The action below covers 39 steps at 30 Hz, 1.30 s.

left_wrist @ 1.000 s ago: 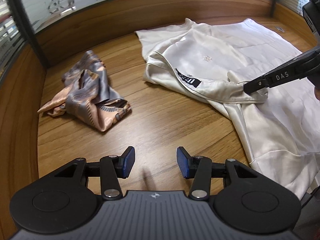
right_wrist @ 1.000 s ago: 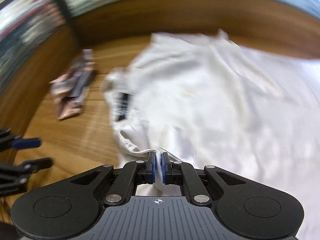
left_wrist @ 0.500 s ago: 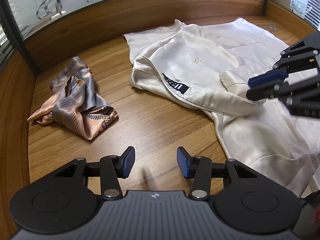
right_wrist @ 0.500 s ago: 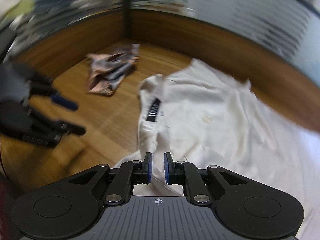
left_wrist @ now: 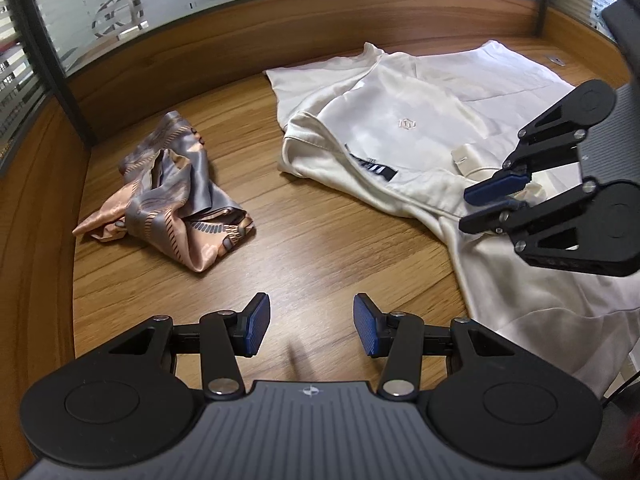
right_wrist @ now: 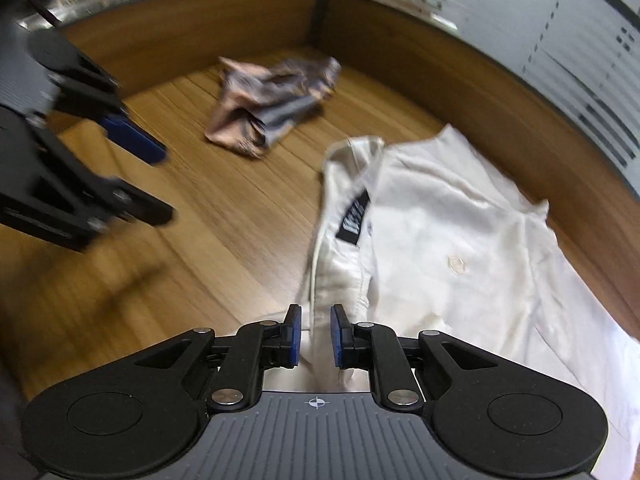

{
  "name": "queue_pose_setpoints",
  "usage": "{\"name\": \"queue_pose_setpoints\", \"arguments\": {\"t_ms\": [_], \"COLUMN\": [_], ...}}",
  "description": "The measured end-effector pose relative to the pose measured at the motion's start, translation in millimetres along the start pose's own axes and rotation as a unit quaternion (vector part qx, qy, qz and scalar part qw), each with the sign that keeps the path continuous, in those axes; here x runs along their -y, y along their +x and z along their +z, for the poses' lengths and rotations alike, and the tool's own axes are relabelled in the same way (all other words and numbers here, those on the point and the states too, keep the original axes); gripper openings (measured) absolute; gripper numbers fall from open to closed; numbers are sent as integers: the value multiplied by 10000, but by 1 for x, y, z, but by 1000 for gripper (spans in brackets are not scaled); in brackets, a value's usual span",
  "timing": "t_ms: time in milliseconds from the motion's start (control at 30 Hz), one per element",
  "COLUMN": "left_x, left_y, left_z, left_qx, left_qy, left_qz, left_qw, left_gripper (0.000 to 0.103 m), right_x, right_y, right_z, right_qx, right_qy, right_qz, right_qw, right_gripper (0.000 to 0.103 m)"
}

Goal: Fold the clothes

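The folding has hardly begun, by the look of it; the cream satin shirt with a black neck label [left_wrist: 404, 136] lies spread but rumpled on the brown wood-grain tabletop [left_wrist: 312, 240], ahead and to the right of the left gripper [left_wrist: 311, 330], its near edge bunched and no neat fold made; the crumpled grey-and-peach patterned silk scarf [left_wrist: 168, 192] sits ahead and to the left of that gripper, untouched; both pieces are left to do.

The left gripper stands about half open over bare wood, with nothing between its pads; the right gripper [right_wrist: 314, 336] has its jaws parted a little, a seam of the shirt's edge running through the gap but no longer pinched.

A second ago the right gripper was clamped on that seam; its jaws have just been opening, and it has rolled over so that its fingers now stack one above the other as the left camera sees them; the left gripper has not changed.
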<state>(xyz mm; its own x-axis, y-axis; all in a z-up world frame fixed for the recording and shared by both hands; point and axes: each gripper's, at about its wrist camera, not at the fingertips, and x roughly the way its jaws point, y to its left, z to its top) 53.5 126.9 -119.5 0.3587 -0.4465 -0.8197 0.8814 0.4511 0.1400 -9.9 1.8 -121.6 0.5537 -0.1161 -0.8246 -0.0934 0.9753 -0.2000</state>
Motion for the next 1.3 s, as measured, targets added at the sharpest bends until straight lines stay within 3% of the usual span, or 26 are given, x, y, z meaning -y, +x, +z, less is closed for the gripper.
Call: {"name": "queue_pose_setpoints", "arguments": {"t_ms": [300,567,667,967,1300], "left_x": [-6,-8,-14,-24,-17], "left_y": [-2,-6,-8,-8,-3], "left_z": [-3,4,13,43,57], "left_qx": [-32,40,65,116,160], "left_qy": [-19,-118,-399,-1005,-1070], "left_qz": [73,-8,-153,-552,-703], "left_qw": [10000,9999,9991,9933,9916], "left_gripper": [52,52,52,52,52], "right_x": [1,0,-3,-8,-9], "right_y": [21,23,19,7,8], "right_z": [-4,-3,0,1,-5], "right_qx": [-301,-416,-441,-399,-548], "right_qy": [-4,-56,-123,-404,-651], "right_qz": [-315,-358,-456,-919,-1319], "right_qw": [9991,9985,9979,9941,9876], "right_gripper": [35,32,21,20,19]}}
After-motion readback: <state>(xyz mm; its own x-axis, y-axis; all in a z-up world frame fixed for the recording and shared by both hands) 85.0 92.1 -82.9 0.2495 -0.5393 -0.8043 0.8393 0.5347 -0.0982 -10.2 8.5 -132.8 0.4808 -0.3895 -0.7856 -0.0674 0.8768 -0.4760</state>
